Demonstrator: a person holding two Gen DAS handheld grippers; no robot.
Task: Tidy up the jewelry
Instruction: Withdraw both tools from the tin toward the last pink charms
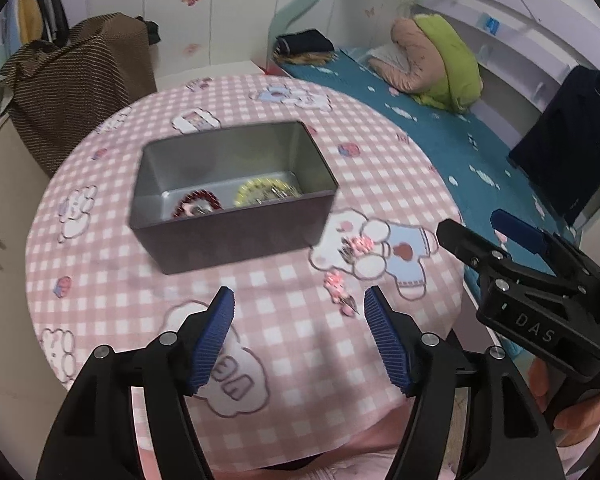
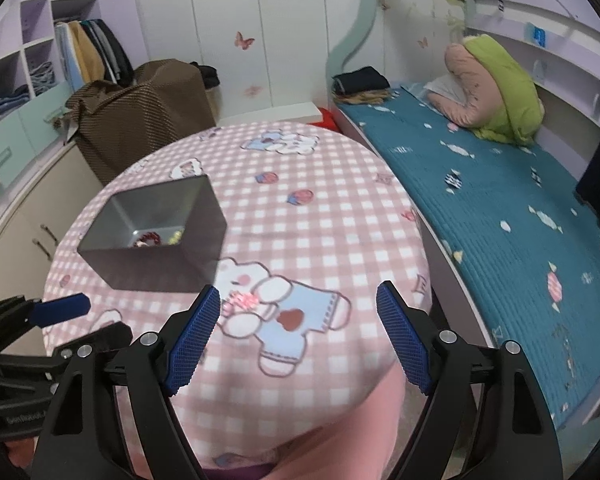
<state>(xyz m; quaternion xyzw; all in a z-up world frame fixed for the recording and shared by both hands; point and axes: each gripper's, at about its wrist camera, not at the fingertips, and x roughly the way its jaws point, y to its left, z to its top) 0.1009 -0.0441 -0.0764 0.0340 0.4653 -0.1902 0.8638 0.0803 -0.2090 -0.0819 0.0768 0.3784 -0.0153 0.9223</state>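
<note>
A grey metal box (image 1: 236, 236) stands on the round table with the pink checked cloth (image 1: 140, 288). Inside lie a red bead bracelet (image 1: 196, 205) and a yellow piece (image 1: 266, 192). Two small pink hair clips (image 1: 358, 245) (image 1: 340, 290) lie on the cloth to the right of the box. My left gripper (image 1: 300, 300) hovers open over the cloth in front of the box, holding nothing. My right gripper (image 2: 299, 296) is open and holds nothing, with a pink clip (image 2: 246, 301) just beyond its left finger. The box (image 2: 160, 268) sits to its upper left.
A bed with a teal cover (image 2: 500, 208) runs along the table's right side, with pink and green pillows (image 2: 496, 92) on it. A brown striped cloth (image 1: 80, 80) drapes something behind the table. Cabinets (image 2: 16, 152) stand at the left.
</note>
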